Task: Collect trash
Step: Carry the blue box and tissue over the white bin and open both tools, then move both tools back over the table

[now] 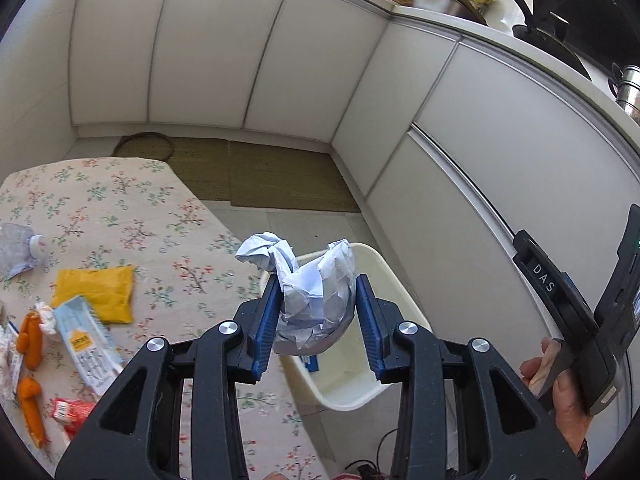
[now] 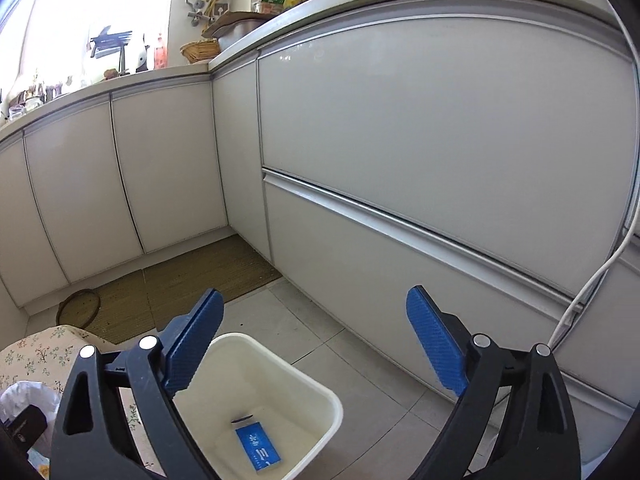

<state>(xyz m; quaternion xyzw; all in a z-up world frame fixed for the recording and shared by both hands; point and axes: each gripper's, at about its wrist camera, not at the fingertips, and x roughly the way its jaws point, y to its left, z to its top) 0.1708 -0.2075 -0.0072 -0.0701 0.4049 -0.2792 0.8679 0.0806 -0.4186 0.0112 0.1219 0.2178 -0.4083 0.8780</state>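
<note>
A: Table (image 1: 120,200), left edge: orange wrappers (image 1: 30,340), a yellow packet (image 1: 96,292). Left gripper (image 1: 316,312)?

B: Pinching a crumpled paper ball (image 1: 312,296), over the white bin's (image 1: 384,392) near rim, just off the table's right edge.

A: Right gripper (image 2: 316,344)?

B: Jaws spread, nothing between; a blue packet (image 2: 258,450) lies in the bin.

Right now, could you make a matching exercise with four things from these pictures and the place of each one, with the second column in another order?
Things:
1. crumpled paper
2. blue packet
3. yellow pouch
4. woven mat

Places:
A. on the floor by the cabinets
B. on the flowered tablecloth
C. between the pads of the left tool
D. at the bottom of the white bin

Pairs: 1-C, 2-D, 3-B, 4-A
</note>
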